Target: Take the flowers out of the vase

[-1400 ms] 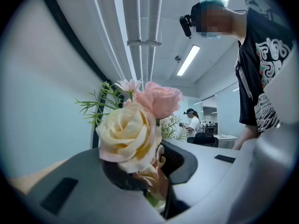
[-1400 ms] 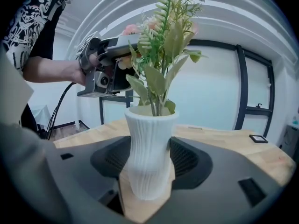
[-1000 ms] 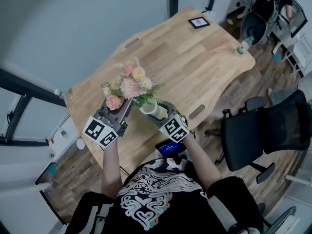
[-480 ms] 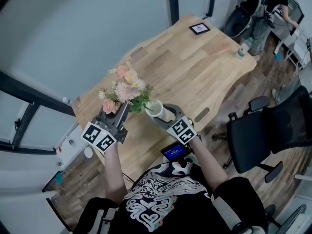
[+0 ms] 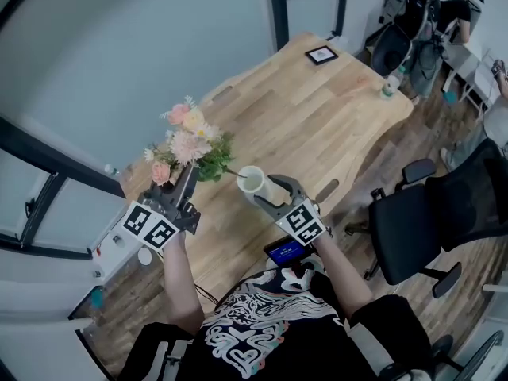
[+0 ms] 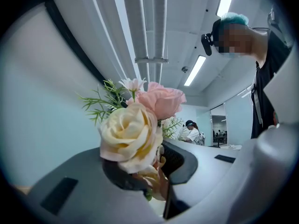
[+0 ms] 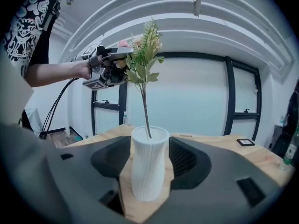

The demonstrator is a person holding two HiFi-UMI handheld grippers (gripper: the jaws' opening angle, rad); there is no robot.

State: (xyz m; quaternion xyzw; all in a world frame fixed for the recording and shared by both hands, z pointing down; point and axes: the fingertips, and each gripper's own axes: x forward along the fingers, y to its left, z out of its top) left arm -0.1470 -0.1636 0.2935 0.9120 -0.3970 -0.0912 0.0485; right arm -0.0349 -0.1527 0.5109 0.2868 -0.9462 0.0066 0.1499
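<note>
White ribbed vase (image 7: 149,162), slim and slightly twisted, pinched between my right gripper (image 5: 266,193) jaws over the pale wooden table (image 5: 317,109). My left gripper (image 5: 184,182) jaws clamp the flowers (image 5: 184,145), soft pink and cream petals; one thin stem dips into the vase mouth.

Beyond the vase (image 5: 254,183) I see the table (image 5: 333,109) bare out to a picture frame (image 5: 321,54) and a bottle (image 5: 387,88) at its far end. The wall (image 5: 119,46) hems in my left; an office chair (image 5: 444,221) stands close on the right. A thin stem (image 7: 145,106) bridges flowers (image 5: 186,141) and vase mouth.
</note>
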